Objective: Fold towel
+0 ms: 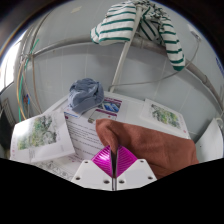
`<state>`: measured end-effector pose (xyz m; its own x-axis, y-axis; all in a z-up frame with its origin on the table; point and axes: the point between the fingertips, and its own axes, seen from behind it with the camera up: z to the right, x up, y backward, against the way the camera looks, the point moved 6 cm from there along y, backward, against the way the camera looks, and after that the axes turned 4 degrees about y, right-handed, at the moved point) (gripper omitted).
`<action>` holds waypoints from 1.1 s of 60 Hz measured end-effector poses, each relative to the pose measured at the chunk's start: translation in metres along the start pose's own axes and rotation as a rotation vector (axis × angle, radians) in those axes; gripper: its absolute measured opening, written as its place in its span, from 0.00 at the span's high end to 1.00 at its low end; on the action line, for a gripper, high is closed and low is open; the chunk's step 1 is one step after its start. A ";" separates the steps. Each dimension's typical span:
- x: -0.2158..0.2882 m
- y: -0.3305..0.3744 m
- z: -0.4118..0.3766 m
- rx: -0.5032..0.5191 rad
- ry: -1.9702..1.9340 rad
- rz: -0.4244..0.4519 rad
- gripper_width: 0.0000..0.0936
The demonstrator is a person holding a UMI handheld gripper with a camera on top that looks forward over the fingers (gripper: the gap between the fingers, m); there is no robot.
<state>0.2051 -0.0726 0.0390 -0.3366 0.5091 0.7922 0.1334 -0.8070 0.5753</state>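
Observation:
A brown towel (150, 150) lies just ahead of my fingers and spreads off to the right over the table. One edge of it runs down into the seam between the two magenta pads. My gripper (112, 153) is shut, with both pads pressed together on that edge of the towel. The part of the towel under the fingers is hidden.
A crumpled blue-grey cloth (85, 95) sits beyond the towel. Printed sheets and booklets (45, 135) (165, 115) cover the white table (60, 98). A green-and-white striped cloth (140, 25) hangs from a white pole (122, 62) at the back.

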 end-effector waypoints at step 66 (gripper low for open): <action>-0.076 0.050 0.298 -0.210 -0.529 -0.071 0.38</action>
<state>0.5156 -0.0625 0.0680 0.1810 0.6015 0.7781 -0.0783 -0.7798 0.6211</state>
